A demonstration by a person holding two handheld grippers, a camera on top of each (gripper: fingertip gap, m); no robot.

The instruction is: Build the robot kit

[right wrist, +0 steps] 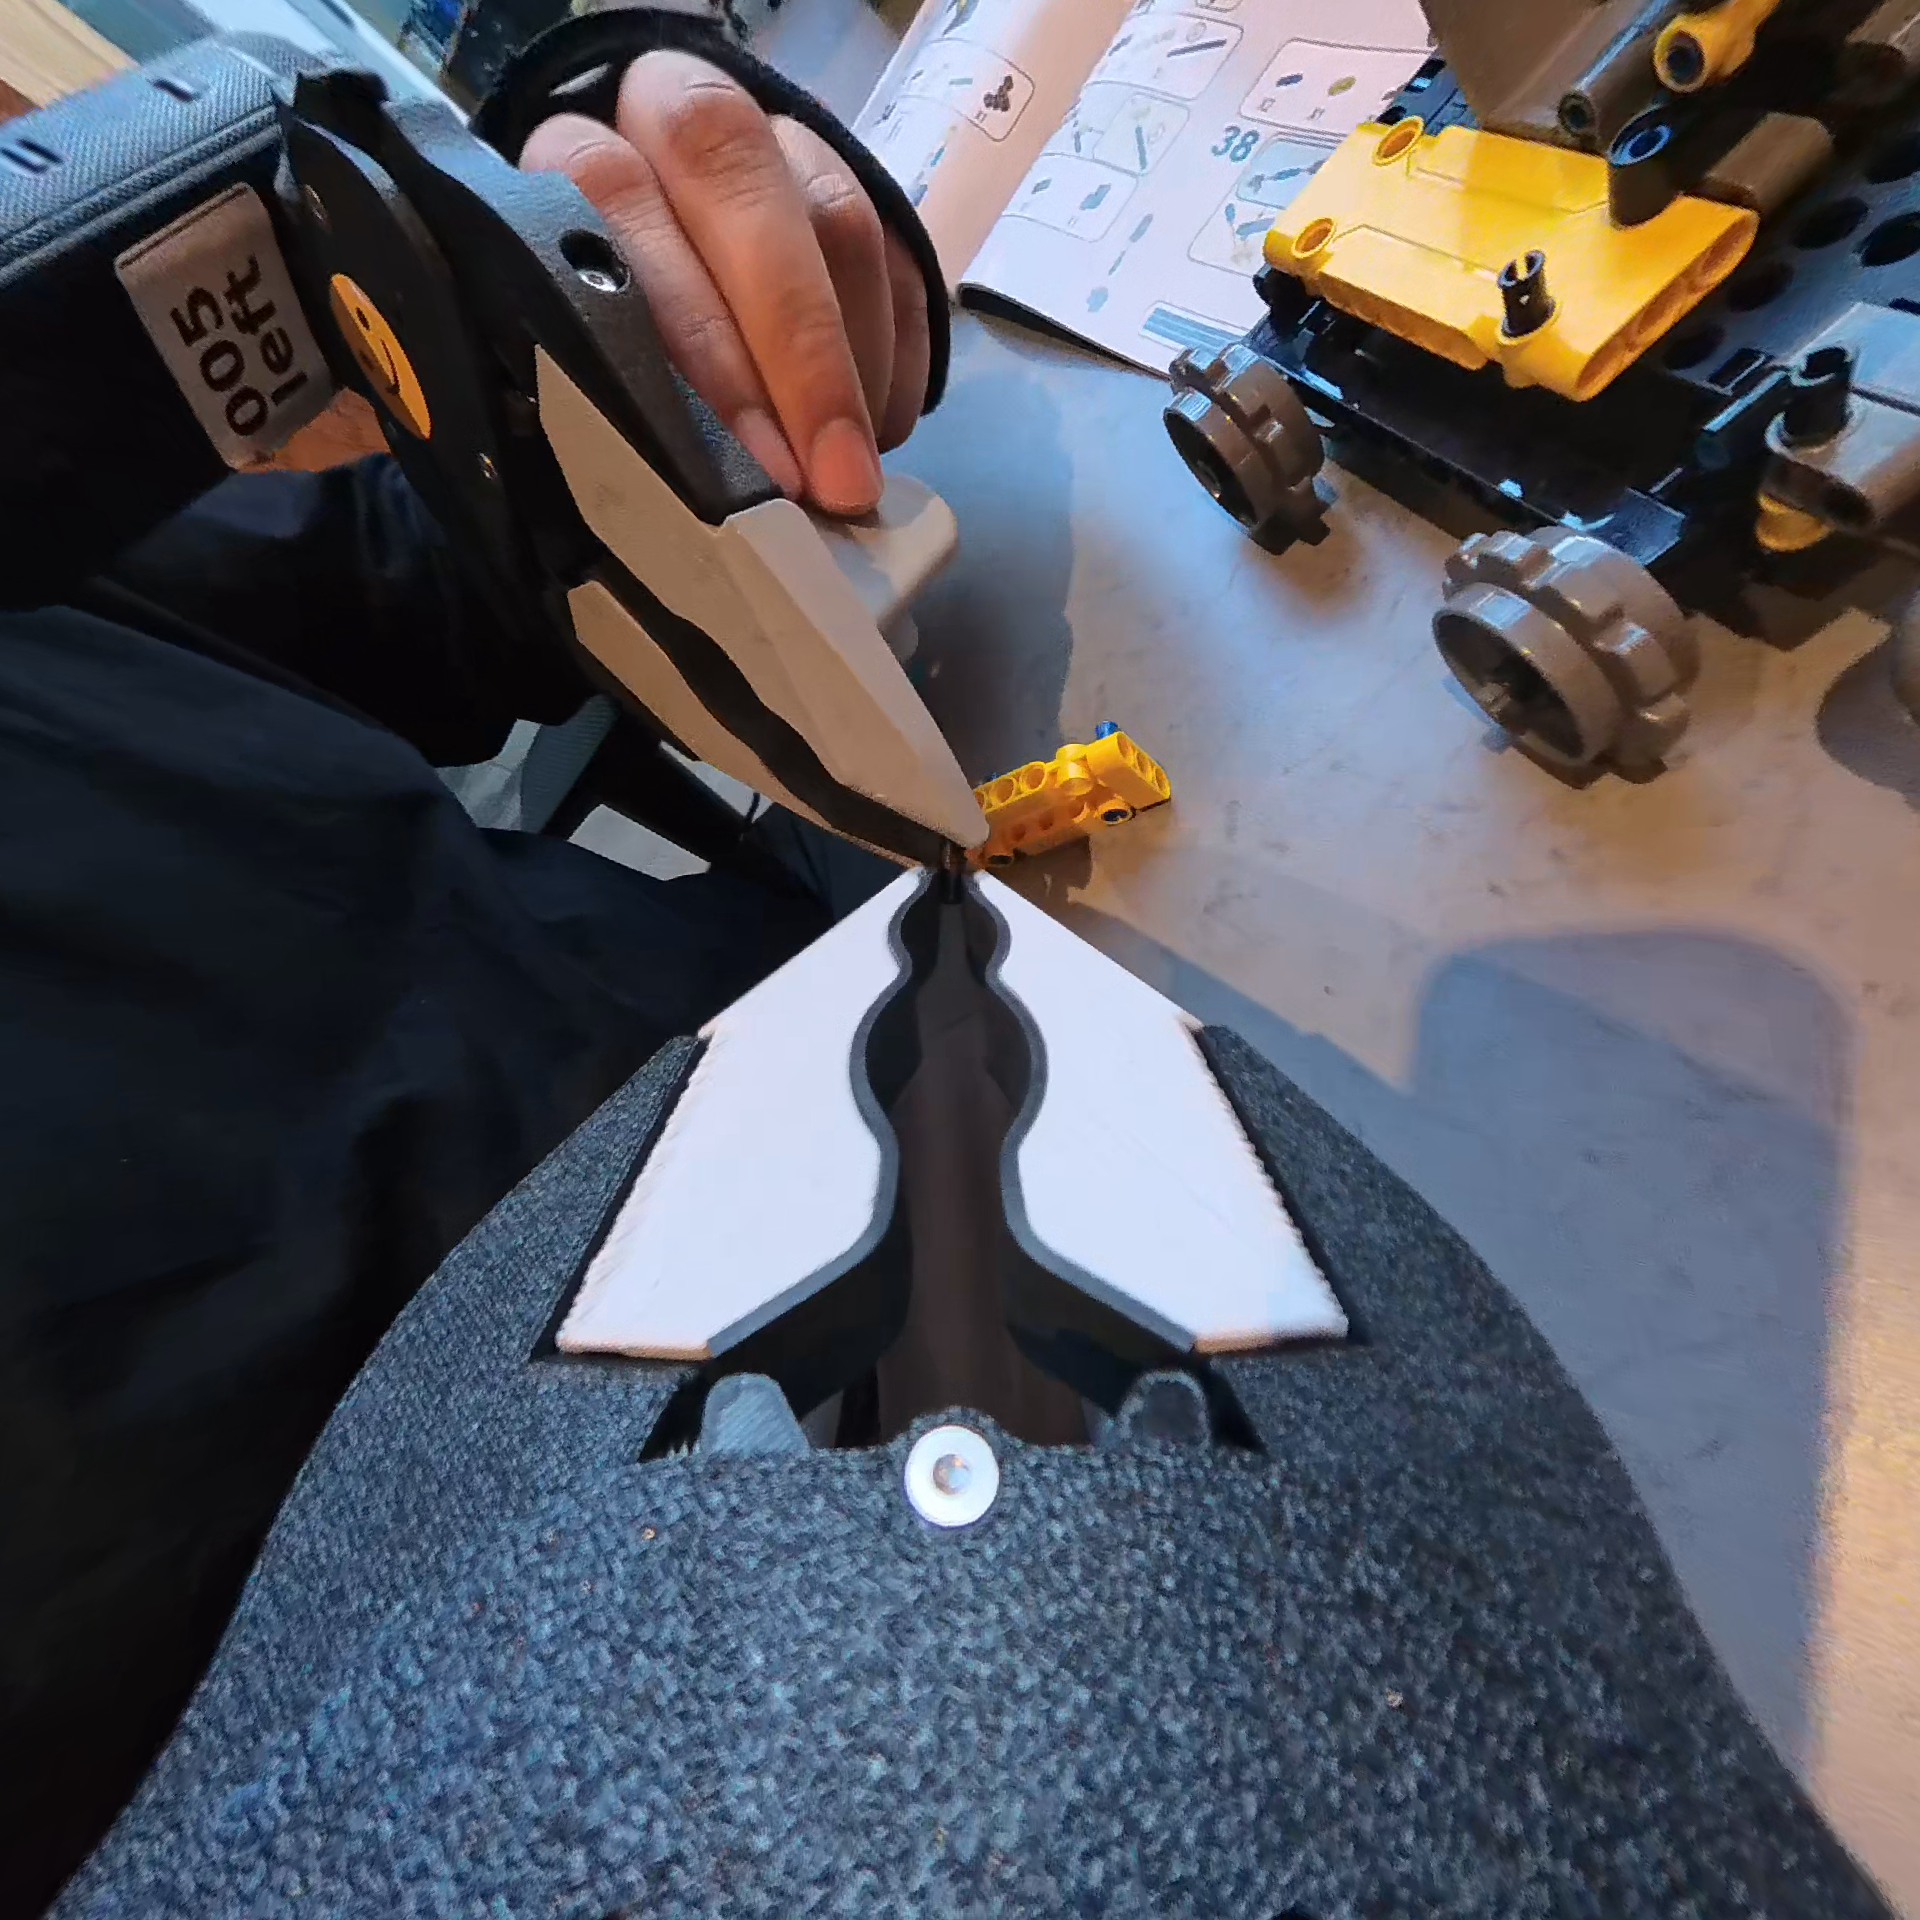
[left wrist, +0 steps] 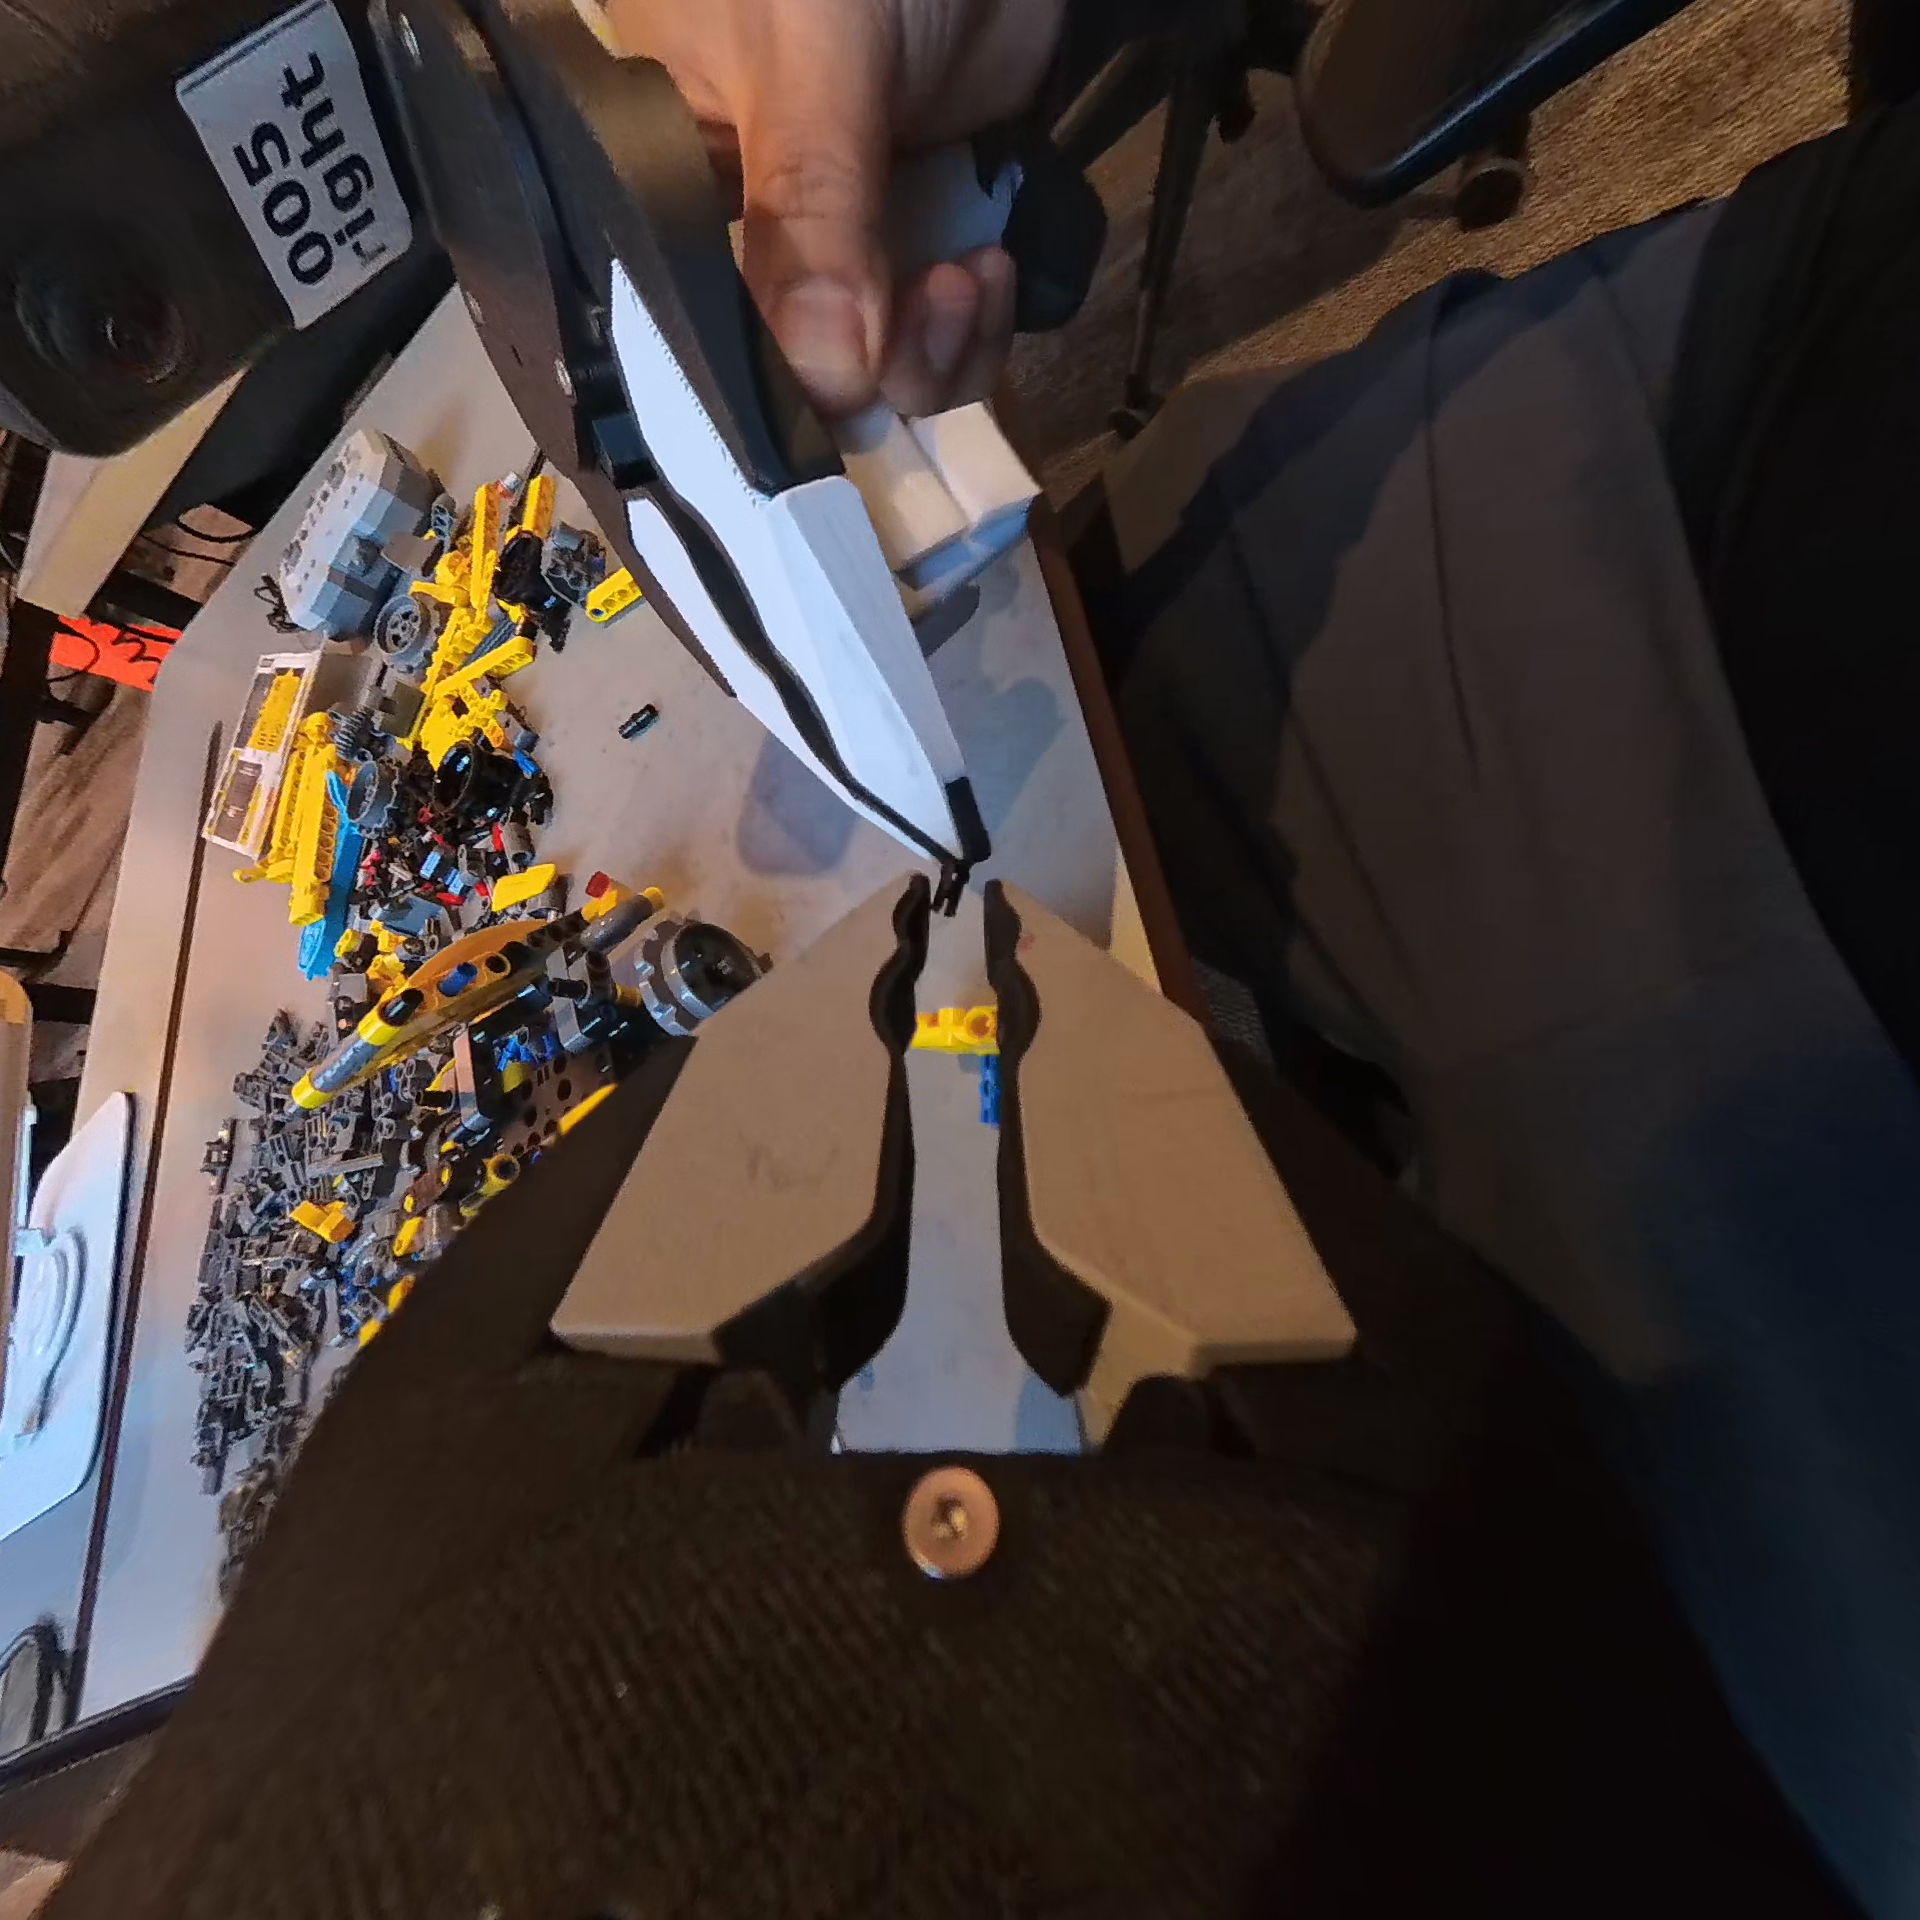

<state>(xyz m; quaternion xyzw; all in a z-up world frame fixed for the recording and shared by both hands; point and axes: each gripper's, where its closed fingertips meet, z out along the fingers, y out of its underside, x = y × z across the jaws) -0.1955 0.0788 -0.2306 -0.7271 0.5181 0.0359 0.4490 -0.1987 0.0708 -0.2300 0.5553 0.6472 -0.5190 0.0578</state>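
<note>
Both grippers met tip to tip just off the counter's point(right wrist: 1351, 935) near edge, over the person's dark clothes. The right gripper point(left wrist: 961, 847), white-fingered, had its jaws pinched nearly shut on a tiny black pin point(left wrist: 948, 896), gripping it at the very tips w/ the free end sticking out toward the left gripper point(left wrist: 948, 904). The left one's jaws stood narrow, tips either side of that pin; whether they actually clamped it I couldn't tell. Same pin point(right wrist: 951, 857) in the right wrist view sat right where the right gripper point(right wrist: 951, 883) and the left gripper point(right wrist: 961, 836) touched noses. Holding it in the air at the tips probably kept such a small part reachable from both sides. On the counter just beyond the tips lay a small yellow block point(right wrist: 1075, 795) w/ blue pins, near the near edge. Farther in stood a yellow-and-black toy vehicle point(right wrist: 1558, 364) on grey wheels and an open instruction booklet point(right wrist: 1091, 156). A heap of loose toy parts point(left wrist: 416, 935) was spread toward the far side.
</note>
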